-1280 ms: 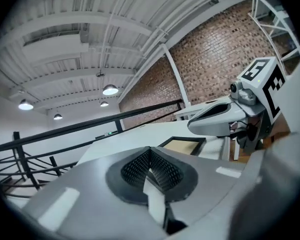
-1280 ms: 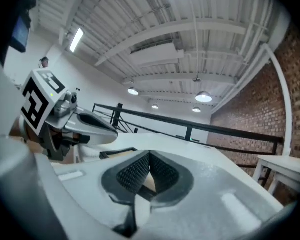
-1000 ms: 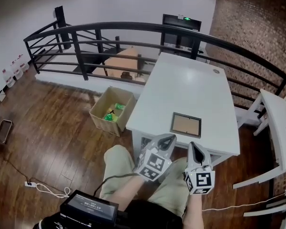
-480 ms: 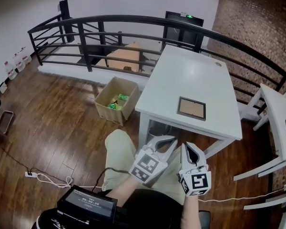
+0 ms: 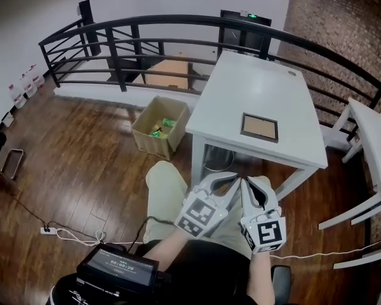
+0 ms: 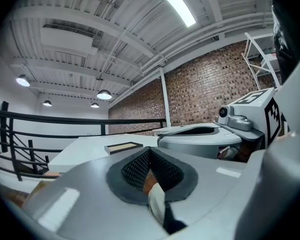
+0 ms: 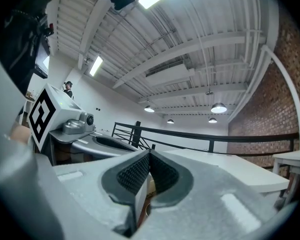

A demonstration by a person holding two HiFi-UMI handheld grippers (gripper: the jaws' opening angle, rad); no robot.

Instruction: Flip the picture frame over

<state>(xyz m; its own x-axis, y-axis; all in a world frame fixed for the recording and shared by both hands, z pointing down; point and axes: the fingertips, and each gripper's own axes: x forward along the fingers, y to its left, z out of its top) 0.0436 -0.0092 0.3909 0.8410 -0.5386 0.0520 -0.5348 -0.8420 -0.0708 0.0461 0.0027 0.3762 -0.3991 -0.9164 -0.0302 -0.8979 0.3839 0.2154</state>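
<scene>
The left gripper [image 6: 149, 151] and right gripper [image 7: 149, 154] are found closed, with nothing held. The picture frame [image 5: 260, 127] is recorded lying flat on the white counter [image 5: 241, 88], well apart from both. It is shown in the left gripper view, not in the right.

Nothing could be read: the digits on the black box's display [image 5: 117, 267] were too small, and the far green sign [image 5: 249, 16] was only a blur.
</scene>
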